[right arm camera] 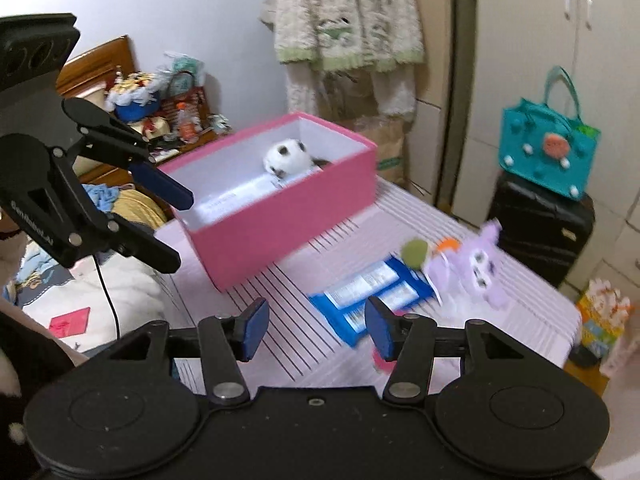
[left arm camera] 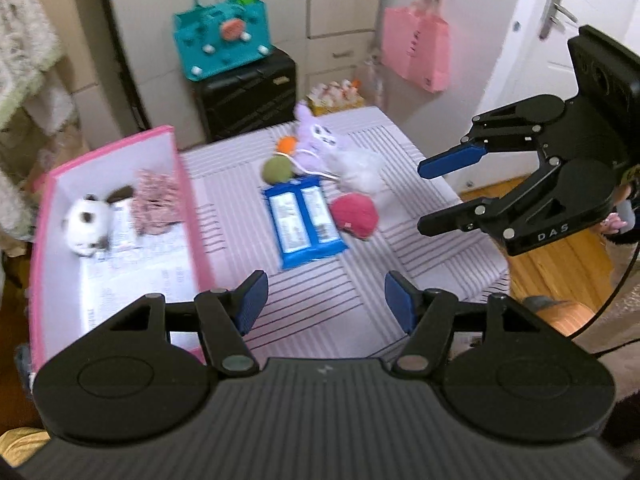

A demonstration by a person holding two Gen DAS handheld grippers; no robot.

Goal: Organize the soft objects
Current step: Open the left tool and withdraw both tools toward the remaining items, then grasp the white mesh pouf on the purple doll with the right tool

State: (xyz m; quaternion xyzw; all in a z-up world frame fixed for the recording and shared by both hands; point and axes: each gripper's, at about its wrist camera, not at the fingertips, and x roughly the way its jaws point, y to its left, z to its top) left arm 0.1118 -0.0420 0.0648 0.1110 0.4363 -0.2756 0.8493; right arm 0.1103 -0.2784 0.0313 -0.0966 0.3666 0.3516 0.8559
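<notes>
A pink box [left arm camera: 112,150] [right arm camera: 288,220] stands at the left of the striped table [left arm camera: 360,280]. It holds a white-and-black plush [left arm camera: 86,222] [right arm camera: 286,156], a pink knitted piece [left arm camera: 154,204] and papers. On the table lie a blue wipes pack [left arm camera: 306,224] [right arm camera: 372,292], a green ball [left arm camera: 277,169], an orange ball [left arm camera: 287,145], a purple plush [left arm camera: 316,138] [right arm camera: 476,264], a white fluffy toy [left arm camera: 358,170] and a red plush [left arm camera: 354,214]. My left gripper [left arm camera: 326,304] [right arm camera: 180,232] hovers open near the box's front corner. My right gripper [right arm camera: 316,328] [left arm camera: 424,198] is open and empty, just right of the red plush.
A teal bag [left arm camera: 224,40] sits on a black suitcase [left arm camera: 248,96] behind the table. A pink bag [left arm camera: 416,52] hangs by the white door [left arm camera: 560,20]. Wooden floor [left arm camera: 560,264] shows past the table's right edge. A cluttered nightstand [right arm camera: 160,112] and bedding [right arm camera: 100,292] lie left of the box.
</notes>
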